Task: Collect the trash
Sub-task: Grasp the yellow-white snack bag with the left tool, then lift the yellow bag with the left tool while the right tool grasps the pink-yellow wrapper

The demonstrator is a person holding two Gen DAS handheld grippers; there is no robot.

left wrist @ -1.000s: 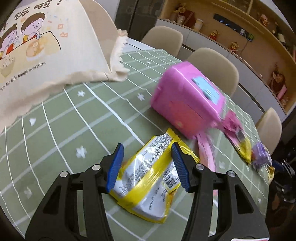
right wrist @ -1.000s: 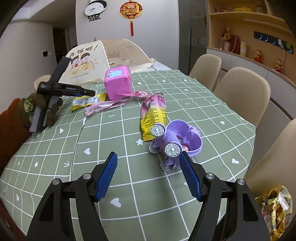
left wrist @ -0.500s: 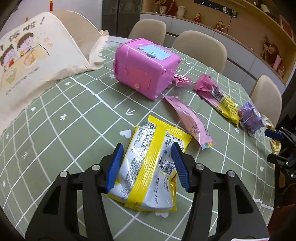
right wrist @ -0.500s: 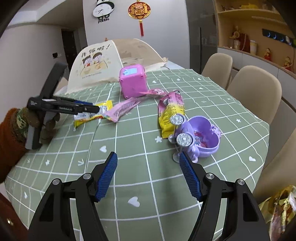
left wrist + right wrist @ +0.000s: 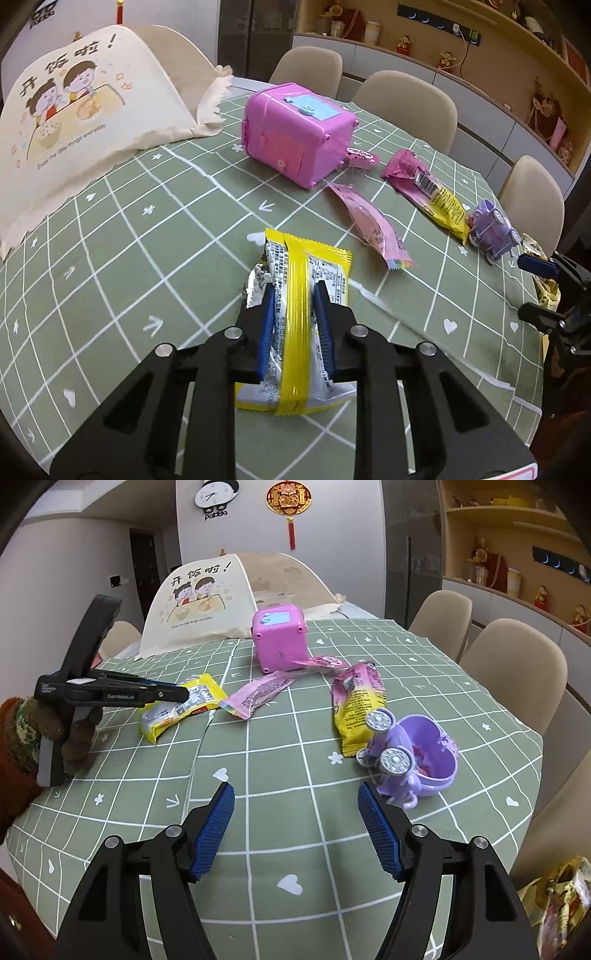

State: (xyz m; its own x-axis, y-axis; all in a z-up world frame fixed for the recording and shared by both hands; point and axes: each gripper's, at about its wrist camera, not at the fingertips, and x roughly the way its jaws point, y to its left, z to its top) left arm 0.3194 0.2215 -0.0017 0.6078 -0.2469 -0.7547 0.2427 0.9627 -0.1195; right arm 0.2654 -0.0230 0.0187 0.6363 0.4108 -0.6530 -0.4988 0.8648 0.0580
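Since half a second ago I've closed my left gripper jaws onto the yellow wrapper, near the table left edge. My right gripper hangs with jaws apart by the purple toy.

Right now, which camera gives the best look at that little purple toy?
The right wrist view: the purple toy sits close and large, its silver wheels and open bowl plain to see, just past the open right gripper. In the left wrist view, the toy is small and far off near the table's edge.
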